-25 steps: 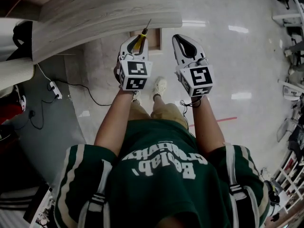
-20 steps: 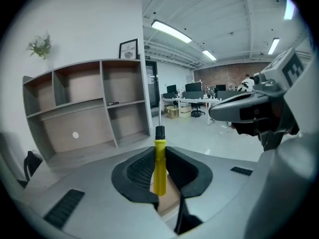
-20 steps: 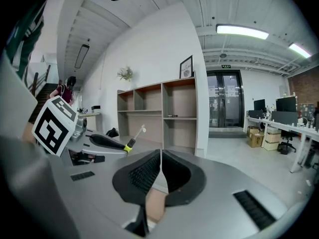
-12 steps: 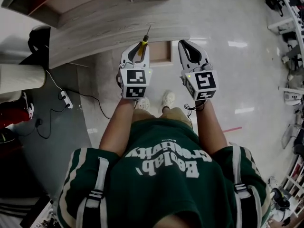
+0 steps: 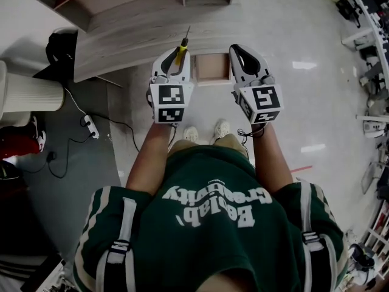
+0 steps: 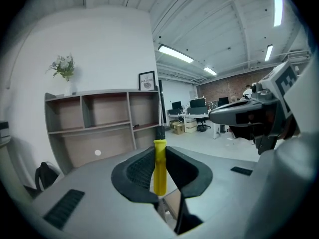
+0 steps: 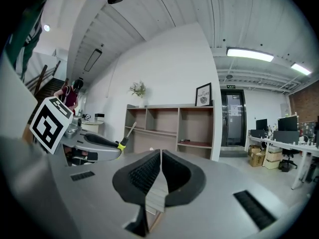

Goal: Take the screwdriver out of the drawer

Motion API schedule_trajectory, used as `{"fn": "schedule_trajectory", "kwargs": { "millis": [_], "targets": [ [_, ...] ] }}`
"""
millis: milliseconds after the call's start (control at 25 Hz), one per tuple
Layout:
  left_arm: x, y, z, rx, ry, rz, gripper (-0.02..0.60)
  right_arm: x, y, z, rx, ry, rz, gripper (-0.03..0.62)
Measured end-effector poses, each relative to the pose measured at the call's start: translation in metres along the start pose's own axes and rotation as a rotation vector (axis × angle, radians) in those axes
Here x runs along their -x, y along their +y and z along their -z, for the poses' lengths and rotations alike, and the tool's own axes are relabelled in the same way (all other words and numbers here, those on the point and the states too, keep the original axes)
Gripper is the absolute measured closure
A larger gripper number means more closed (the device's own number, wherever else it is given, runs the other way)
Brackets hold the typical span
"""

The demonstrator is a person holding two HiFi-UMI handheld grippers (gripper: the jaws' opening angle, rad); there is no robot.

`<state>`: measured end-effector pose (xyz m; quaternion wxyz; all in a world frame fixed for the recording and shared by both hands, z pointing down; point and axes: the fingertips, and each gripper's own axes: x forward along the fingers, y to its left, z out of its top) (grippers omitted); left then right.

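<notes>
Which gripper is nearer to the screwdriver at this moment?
Left. The left gripper is shut on the screwdriver by its yellow handle, with the shaft sticking out ahead. The right gripper, jaws together and empty, is alongside and apart from it.

Head view: screwdriver (image 5: 184,41) handle mostly buried between fingers (image 5: 161,62) of left gripper (image 5: 174,55); tip too thin to resolve. Drawer (image 5: 211,67) contents indiscernible.

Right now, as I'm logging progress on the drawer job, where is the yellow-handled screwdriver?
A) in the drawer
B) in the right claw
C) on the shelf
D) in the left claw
D: the left claw grips the screwdriver by its yellow handle; the right claw is shut and empty.
</notes>
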<state>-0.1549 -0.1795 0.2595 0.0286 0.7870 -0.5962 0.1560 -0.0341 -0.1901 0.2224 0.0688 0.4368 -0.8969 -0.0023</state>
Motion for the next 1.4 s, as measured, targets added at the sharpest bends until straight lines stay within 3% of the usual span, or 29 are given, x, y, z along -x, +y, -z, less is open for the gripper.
{"fn": "schedule_trajectory", "kwargs": {
  "millis": [640,1400],
  "targets": [
    [0.038,0.05,0.0,0.009,-0.061,-0.002,0.499,-0.017,0.058,-0.013,0.056,-0.008,0.027,0.557],
    [0.052,0.064,0.0,0.015,-0.07,-0.019,0.499,-0.017,0.071,-0.018,0.079,0.014,0.007,0.557]
  ]
}}
